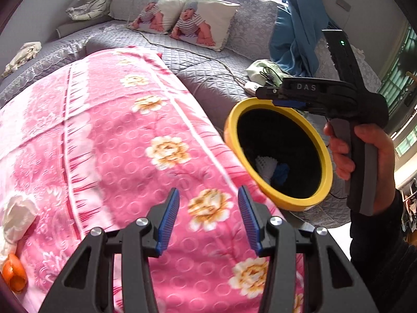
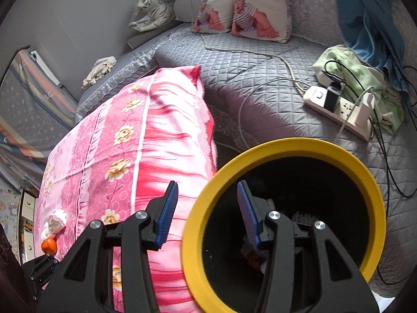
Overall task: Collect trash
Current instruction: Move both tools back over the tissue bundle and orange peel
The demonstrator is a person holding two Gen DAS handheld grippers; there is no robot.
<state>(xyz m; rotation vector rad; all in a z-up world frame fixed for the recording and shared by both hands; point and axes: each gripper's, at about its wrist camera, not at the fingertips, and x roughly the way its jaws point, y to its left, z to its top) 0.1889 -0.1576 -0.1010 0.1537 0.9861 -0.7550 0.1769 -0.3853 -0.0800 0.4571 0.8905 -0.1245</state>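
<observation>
A yellow-rimmed bin with a black inside [image 1: 278, 154] hangs tilted at the right edge of the pink flowered blanket [image 1: 117, 143]. White and blue trash lies inside it. My right gripper [image 1: 284, 99] is shut on the bin's rim [image 2: 195, 224], one finger inside and one outside. My left gripper [image 1: 208, 216] is open and empty above the blanket. A crumpled white tissue [image 1: 18, 216] and an orange peel [image 1: 14, 274] lie on the blanket at the far left; both also show in the right wrist view, the tissue [image 2: 56, 221] above the peel [image 2: 49, 245].
A grey quilted sofa [image 2: 260, 73] lies behind the blanket, with two baby-print pillows [image 2: 245, 10], a plush white tiger [image 2: 153, 13], a power strip with cables [image 2: 338, 107], a green cloth [image 2: 359, 75] and blue fabric [image 1: 297, 26].
</observation>
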